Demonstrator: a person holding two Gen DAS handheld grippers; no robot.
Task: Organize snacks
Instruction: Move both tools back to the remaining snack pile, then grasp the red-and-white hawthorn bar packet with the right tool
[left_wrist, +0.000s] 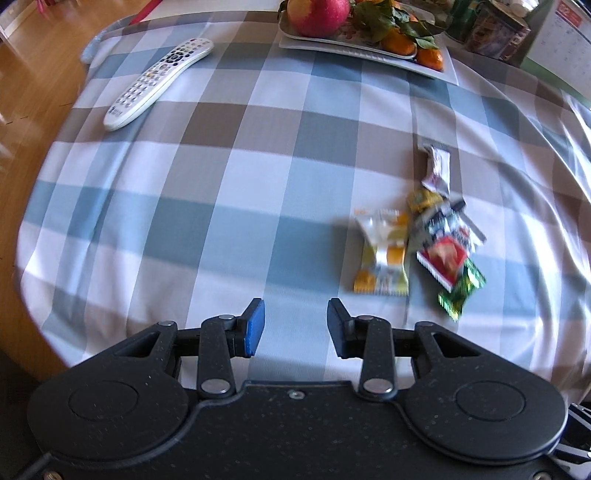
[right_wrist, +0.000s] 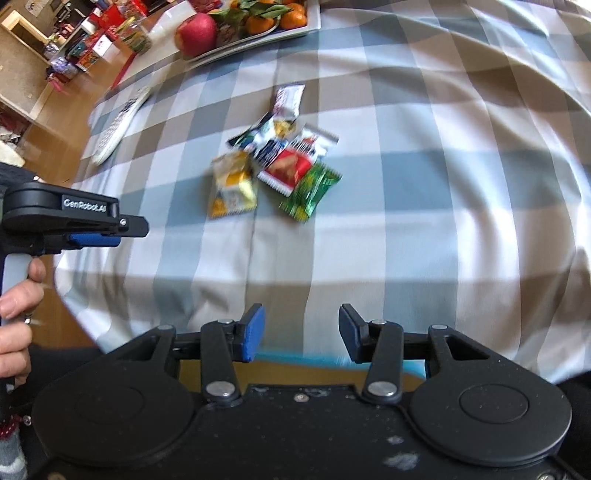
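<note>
Above the checked tablecloth, both my left gripper and right gripper hang part-open and empty, the snack packets heaped ahead, so reaching into that overlapping pile could pinch two wrappers or scatter them.

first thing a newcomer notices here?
The bright snack packets heaped mid-table on the checked tablecloth, ahead of both grippers. Next, the fruit tray at the far edge with its red apple, and the white remote left of it.
</note>
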